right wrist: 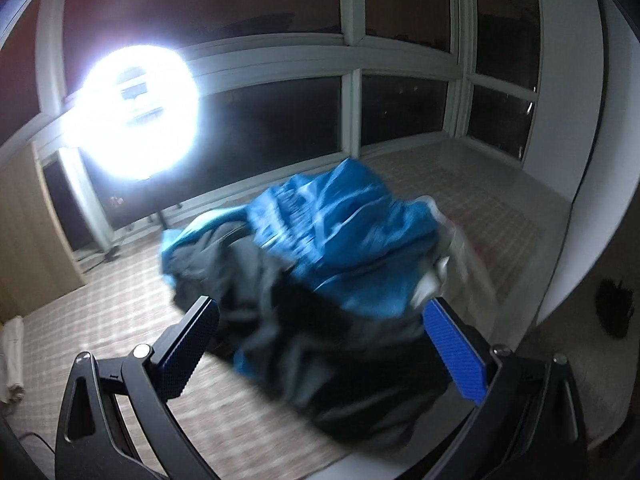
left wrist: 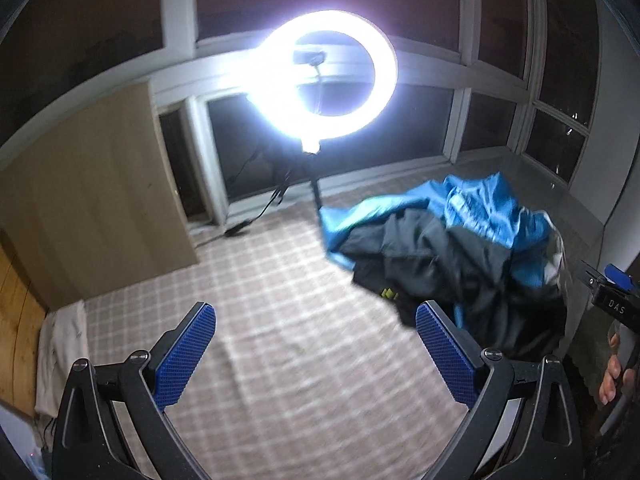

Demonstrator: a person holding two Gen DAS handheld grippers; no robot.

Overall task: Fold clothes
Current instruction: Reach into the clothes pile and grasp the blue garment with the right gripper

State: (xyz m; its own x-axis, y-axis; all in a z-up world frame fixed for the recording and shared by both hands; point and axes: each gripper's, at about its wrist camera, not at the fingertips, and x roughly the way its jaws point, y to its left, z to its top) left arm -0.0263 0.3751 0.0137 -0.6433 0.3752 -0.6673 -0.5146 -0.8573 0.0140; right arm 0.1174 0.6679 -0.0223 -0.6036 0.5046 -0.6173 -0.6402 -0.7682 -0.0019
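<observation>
Fingers [left wrist: 446, 354] spread, jacket [right wrist: 320, 264] apparently crumpled — bedspread [left wrist: 248, 320] bare

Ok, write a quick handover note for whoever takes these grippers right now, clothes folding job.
Left gripper: open, empty, over the checked sheet.
Right gripper: open, empty, pointed at the clothes pile.
Pile: blue and dark garments, crumpled in a heap on the sheet, to the right of the ring light.
Done: no folded garment in view.
Left: pull one garment out, spread it flat, fold it, then the rest.
</observation>
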